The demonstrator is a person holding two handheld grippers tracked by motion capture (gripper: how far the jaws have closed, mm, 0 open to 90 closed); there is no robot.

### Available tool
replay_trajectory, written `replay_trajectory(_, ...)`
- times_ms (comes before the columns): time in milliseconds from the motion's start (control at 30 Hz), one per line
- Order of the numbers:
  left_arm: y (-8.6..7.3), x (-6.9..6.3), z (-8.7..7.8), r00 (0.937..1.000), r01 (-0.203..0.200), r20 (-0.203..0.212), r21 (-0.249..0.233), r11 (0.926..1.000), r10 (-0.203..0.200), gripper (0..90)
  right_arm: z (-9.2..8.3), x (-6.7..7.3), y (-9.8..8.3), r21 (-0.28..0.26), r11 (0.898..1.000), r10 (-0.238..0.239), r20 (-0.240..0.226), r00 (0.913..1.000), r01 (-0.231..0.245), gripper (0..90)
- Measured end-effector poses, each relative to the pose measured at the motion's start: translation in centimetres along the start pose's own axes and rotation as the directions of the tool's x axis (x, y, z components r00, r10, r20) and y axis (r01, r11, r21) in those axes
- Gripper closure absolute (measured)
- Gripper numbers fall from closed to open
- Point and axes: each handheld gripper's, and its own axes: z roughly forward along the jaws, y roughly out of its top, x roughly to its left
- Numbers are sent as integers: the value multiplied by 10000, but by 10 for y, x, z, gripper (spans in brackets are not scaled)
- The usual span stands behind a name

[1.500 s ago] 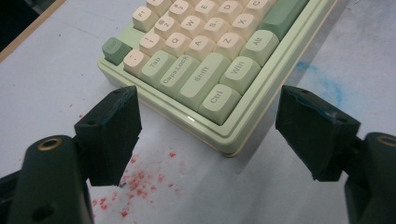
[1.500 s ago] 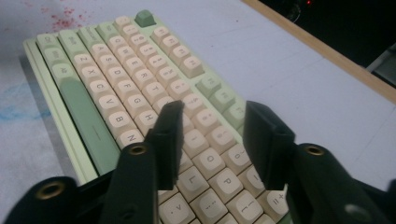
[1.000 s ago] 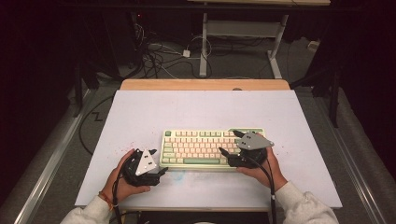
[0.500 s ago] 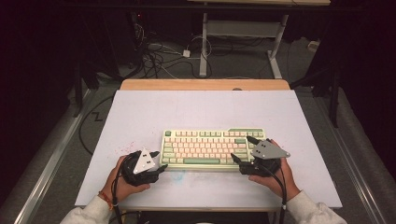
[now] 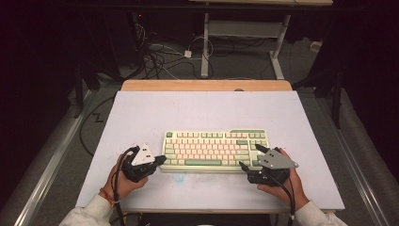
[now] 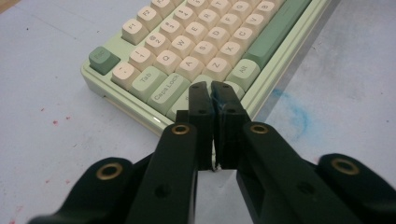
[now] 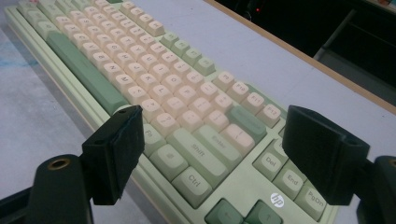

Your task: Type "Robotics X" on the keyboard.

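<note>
A pale green keyboard point(image 5: 214, 148) with cream and green keys lies near the front of the white table. My left gripper point(image 5: 160, 160) is held at its front left corner. In the left gripper view its jaws have just closed and now meet with nothing between them point(image 6: 212, 91), their tips covering keys left of Alt on the keyboard point(image 6: 196, 42). My right gripper point(image 5: 250, 156) stands open at the front right corner. In the right gripper view its jaws point(image 7: 215, 126) are spread wide above the Shift and Ctrl keys of the keyboard point(image 7: 140, 70), holding nothing.
The white table cover point(image 5: 202, 113) carries a faint blue smudge point(image 6: 292, 109) in front of the keyboard and small red specks. A wooden strip point(image 5: 207, 85) borders the far edge. Cables point(image 5: 160, 52) and a metal frame point(image 5: 206, 42) lie on the floor beyond.
My right gripper has slid right and toward the front edge, from over the keyboard's right part to its front right corner. The left hand has stayed in place.
</note>
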Motion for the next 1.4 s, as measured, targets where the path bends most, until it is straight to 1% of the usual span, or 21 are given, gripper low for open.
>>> replay_trajectory(100, 4, 1, 4, 9999, 20, 106, 192, 9998, -22, 882, -2, 2, -3, 36, 10000, 69, -70, 10000, -69, 213)
replay_trajectory(133, 6, 1, 5, 10000, -51, 56, 248, 9997, 50, 882, -1, 3, -4, 57, 10000, 3, -73, 10000, -3, 213)
replay_trajectory(200, 10, 2, 7, 9999, -43, 113, 239, 9997, 40, 883, -1, 4, -5, 79, 9999, -65, -76, 9999, 66, 214)
replay_trajectory(333, 19, 3, 11, 9998, -14, 192, 222, 9998, 10, 883, -1, 6, -8, 129, 9999, -32, -101, 9999, 33, 218)
replay_trajectory(400, 23, 2, 15, 9996, -115, 250, 323, 9994, 106, 882, -1, 8, -9, 213, 9997, -87, -104, 9999, 89, 218)
replay_trajectory(467, 26, 2, 18, 9990, -47, 445, 334, 9994, 33, 883, 0, 9, -9, 253, 9996, -102, -141, 9998, 105, 218)
replay_trajectory(533, 29, 1, 20, 9993, -105, 369, 431, 9990, 89, 882, 0, 10, -10, 281, 9995, -118, -133, 9998, 121, 218)
replay_trajectory(567, 31, 2, 22, 9989, -90, 471, 452, 9989, 69, 883, 1, 10, -10, 290, 9995, -123, -147, 9998, 128, 218)
replay_trajectory(633, 35, 2, 25, 9989, -109, 455, 483, 9988, 87, 882, 2, 10, -10, 328, 9993, -162, -191, 9997, 168, 219)
replay_trajectory(667, 37, 3, 26, 9985, -86, 544, 484, 9988, 59, 882, 2, 11, -10, 360, 9992, -158, -184, 9997, 164, 220)
replay_trajectory(767, 44, 4, 32, 9982, -131, 587, 489, 9987, 102, 883, 3, 11, -11, 346, 9993, -113, -244, 9996, 121, 220)
replay_trajectory(833, 48, 3, 36, 9979, -268, 595, 523, 9983, 237, 882, 3, 12, -10, 327, 9994, -102, -275, 9996, 111, 220)
replay_trajectory(1000, 59, 3, 46, 9974, -366, 635, 593, 9976, 328, 882, 5, 12, -12, 440, 9988, -193, -297, 9994, 206, 221)
replay_trajectory(1033, 61, 3, 48, 9970, -381, 698, 610, 9974, 339, 883, 5, 12, -12, 461, 9987, -207, -293, 9994, 220, 221)
replay_trajectory(1100, 64, 3, 53, 9968, -486, 662, 683, 9965, 441, 882, 6, 13, -12, 476, 9985, -259, -312, 9992, 274, 221)
replay_trajectory(1167, 67, 3, 56, 9960, -508, 773, 732, 9960, 451, 882, 6, 13, -12, 472, 9985, -269, -303, 9992, 284, 221)
replay_trajectory(1200, 68, 3, 58, 9960, -565, 728, 775, 9954, 509, 882, 6, 13, -12, 478, 9985, -265, -296, 9992, 279, 221)
replay_trajectory(1300, 71, 3, 62, 9956, -595, 777, 821, 9948, 532, 882, 5, 12, -12, 471, 9986, -238, -295, 9993, 252, 221)
replay_trajectory(1333, 72, 3, 63, 9952, -672, 767, 882, 9938, 605, 882, 5, 12, -12, 475, 9985, -248, -285, 9993, 261, 221)
replay_trajectory(1367, 73, 2, 65, 9952, -609, 811, 863, 9944, 540, 882, 6, 12, -12, 472, 9985, -254, -291, 9993, 267, 221)
replay_trajectory(1400, 75, 2, 66, 9949, -682, 802, 902, 9936, 611, 882, 6, 12, -12, 470, 9985, -278, -307, 9991, 292, 222)
